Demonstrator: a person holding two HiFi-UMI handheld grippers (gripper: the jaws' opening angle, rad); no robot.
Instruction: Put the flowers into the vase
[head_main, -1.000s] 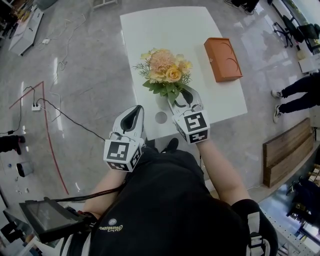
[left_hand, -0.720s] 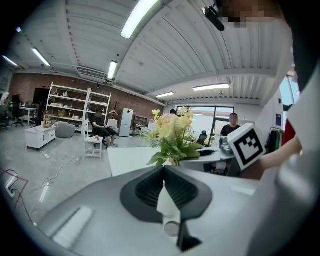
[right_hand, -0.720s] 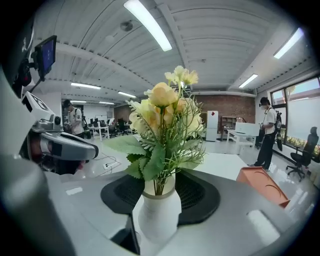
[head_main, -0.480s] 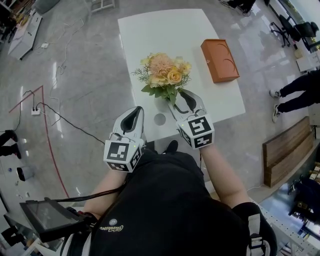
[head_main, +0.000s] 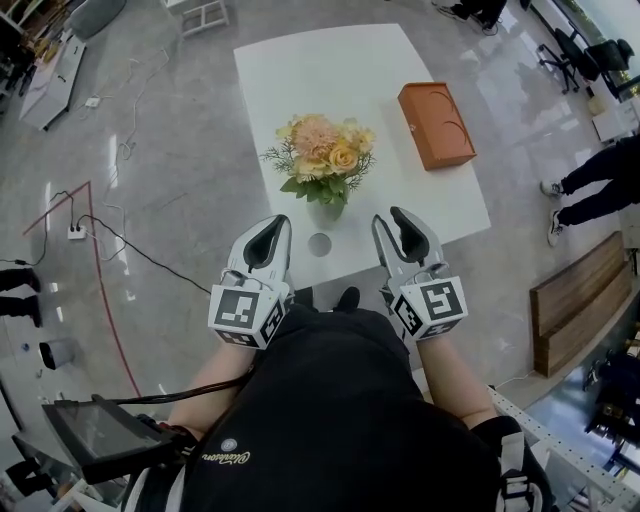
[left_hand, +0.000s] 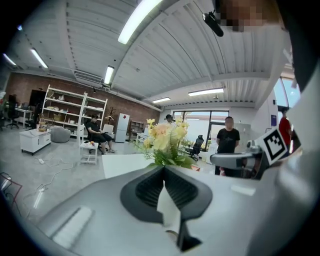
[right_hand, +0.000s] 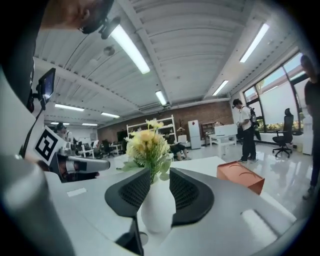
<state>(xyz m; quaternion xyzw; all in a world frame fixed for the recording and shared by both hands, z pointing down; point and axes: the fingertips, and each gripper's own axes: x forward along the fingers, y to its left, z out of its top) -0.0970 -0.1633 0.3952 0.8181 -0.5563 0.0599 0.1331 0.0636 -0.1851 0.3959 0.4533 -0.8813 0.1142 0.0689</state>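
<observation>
The flowers (head_main: 322, 158) stood in the white vase (head_main: 327, 212), upright on the counter (head_main: 300, 80), so the task looked done. The right gripper (head_main: 389, 217) hung near the vase on its right, apart from it. Its jaws were open and had just been closing partway, with nothing between them. The left gripper (head_main: 274, 224), near the vase on the other side, had its jaws together and empty. The blooms looked soft and easily crushed, so any hold belonged on the bunched stems just above the vase's neck. The vase seemed smooth, breakable and top-heavy under the bouquet, and was best taken low round its belly. Only the head view showed both grippers clear of the vase at once. The right gripper view showed the vase's whole rounded body, which the leaves mostly hid from above. The left gripper view showed only blooms above its closed jaws.
</observation>
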